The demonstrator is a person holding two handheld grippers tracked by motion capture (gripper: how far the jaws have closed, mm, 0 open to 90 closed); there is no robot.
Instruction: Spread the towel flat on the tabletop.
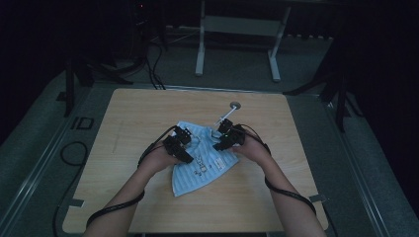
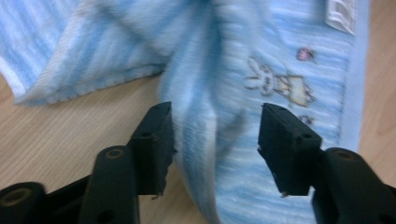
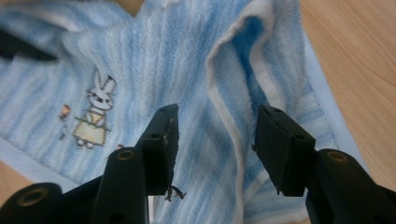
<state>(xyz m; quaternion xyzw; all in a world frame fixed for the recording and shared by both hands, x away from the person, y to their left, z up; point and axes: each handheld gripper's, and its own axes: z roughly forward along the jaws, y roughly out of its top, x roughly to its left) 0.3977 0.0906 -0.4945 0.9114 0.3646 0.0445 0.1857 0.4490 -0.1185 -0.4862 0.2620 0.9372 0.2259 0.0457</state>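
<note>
Two claws, one striped towel — both poised over raised folds, neither biting yet.

Both my hands sit mid-frame in the high view, on the blue-and-white striped towel that lies crumpled at the centre of the wooden table. My left gripper stands about half open, a ridge of cloth running up between its jaws; the left jaw seems to brush it, the other stands off. My right gripper is likewise half open over a white-edged fold, the bunny print at the left of that frame. I judge this the grasping step, ahead of lifting or spreading the towel. Next I'd need to close each claw fully on its fold — deep enough to catch the hem rather than skim the pile.
</note>
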